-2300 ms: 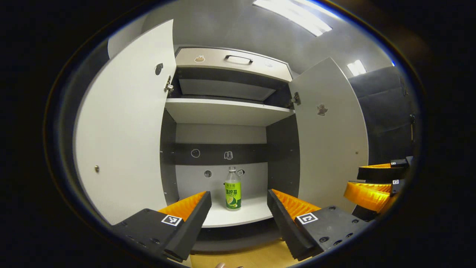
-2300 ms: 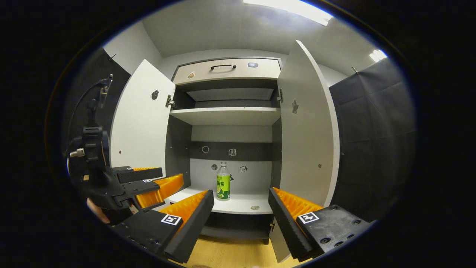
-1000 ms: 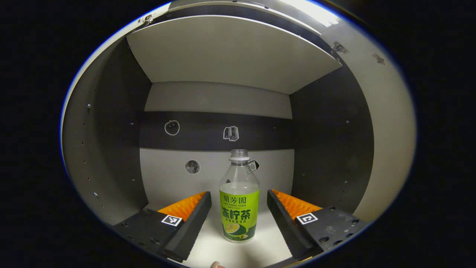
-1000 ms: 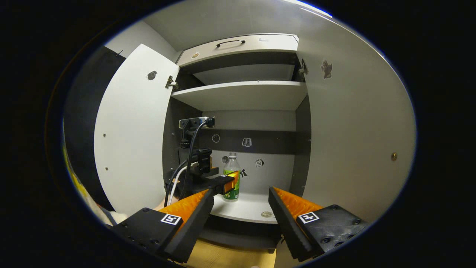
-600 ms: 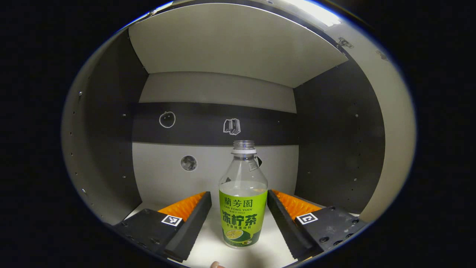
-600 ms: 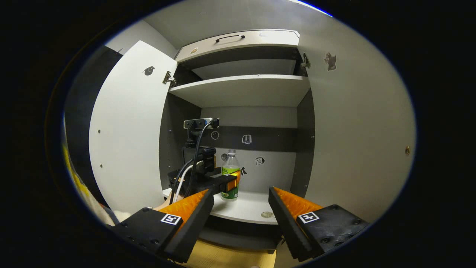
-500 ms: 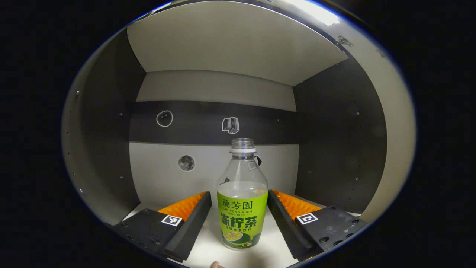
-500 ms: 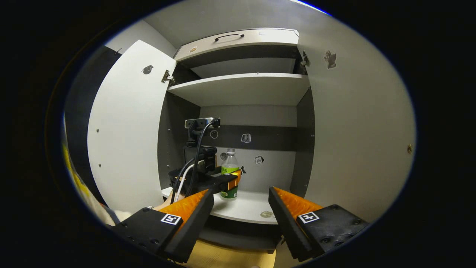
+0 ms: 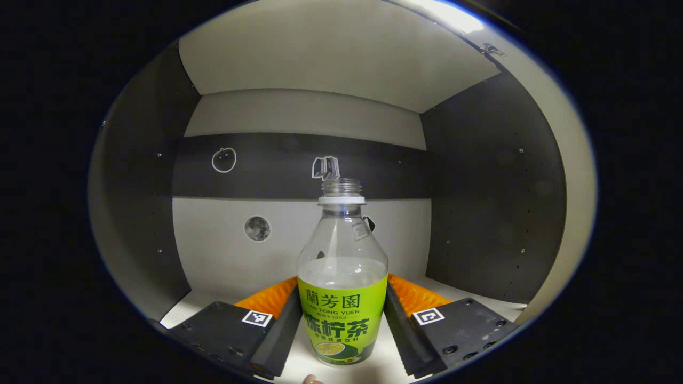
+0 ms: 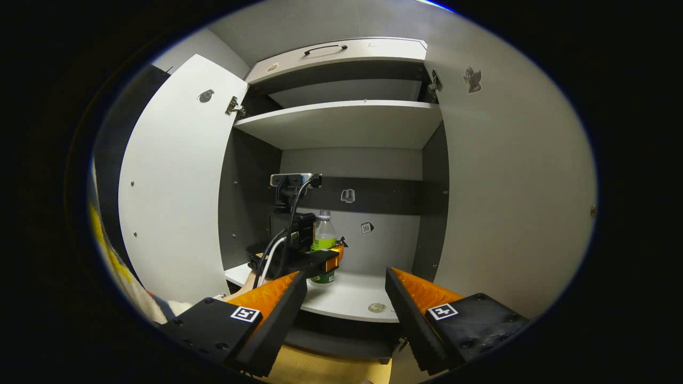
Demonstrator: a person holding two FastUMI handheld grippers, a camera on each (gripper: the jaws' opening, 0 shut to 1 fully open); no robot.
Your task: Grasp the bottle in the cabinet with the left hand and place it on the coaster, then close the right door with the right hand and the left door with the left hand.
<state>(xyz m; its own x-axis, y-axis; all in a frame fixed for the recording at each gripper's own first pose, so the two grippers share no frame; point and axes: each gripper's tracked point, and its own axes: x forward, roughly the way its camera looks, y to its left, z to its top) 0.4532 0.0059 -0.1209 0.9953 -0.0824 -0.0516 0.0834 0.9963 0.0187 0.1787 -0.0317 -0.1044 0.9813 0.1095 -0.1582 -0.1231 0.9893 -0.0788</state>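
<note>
Between two fingers (image 9: 277, 314), one bottle (image 9: 342, 288)

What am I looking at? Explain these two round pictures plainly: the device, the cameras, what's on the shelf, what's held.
A person holds a two-finger gripper in each hand, each carrying a camera. The left gripper view shows the left gripper flanking an upright bottle on the cabinet's shelf; whether it presses, I cannot tell. The right gripper view, from farther back, shows the right gripper open and empty, both doors open, and a small round coaster near the shelf's front.
</note>
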